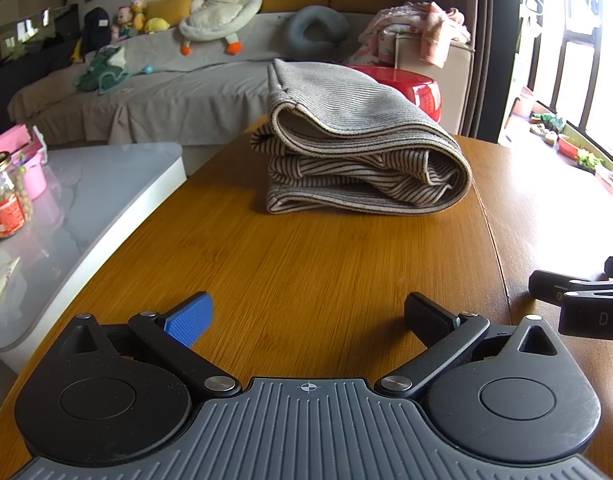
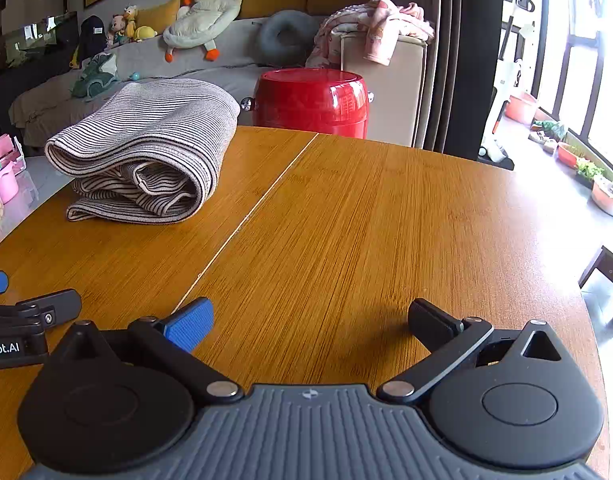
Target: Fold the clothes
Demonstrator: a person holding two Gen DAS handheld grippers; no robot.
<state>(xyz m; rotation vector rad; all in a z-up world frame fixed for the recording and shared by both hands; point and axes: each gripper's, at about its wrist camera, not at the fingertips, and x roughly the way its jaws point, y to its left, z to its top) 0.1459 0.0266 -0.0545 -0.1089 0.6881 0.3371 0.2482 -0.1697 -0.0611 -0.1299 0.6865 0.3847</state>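
Sofa (image 1: pixel 210 76): grey-covered, along the far wall behind the bench, with a plush duck (image 1: pixel 222 4), a grey neck pillow (image 1: pixel 316 30) and small toys on it.
Bench (image 1: pixel 306 264): round wooden top with a seam running across it; bare wood in front of both grippers.
Side table (image 1: pixel 86 204): white-grey top just beside the bench on the left, holding a glass jar (image 1: pixel 6 196) and pink containers.
Red stool (image 2: pixel 311 102): glossy, drum-shaped, standing behind the far edge of the bench.
Striped garment (image 1: pixel 358 140): folded into a thick stacked bundle, lying on the far part of the bench left of the seam; the rounded folds face the cameras, and nothing touches it.
Left gripper (image 1: pixel 308 318): low over the near edge of the bench, jaws spread wide and empty, well apart from the garment.
Right gripper (image 2: pixel 310 322): beside the left one, right of the seam, jaws likewise released and holding nothing.
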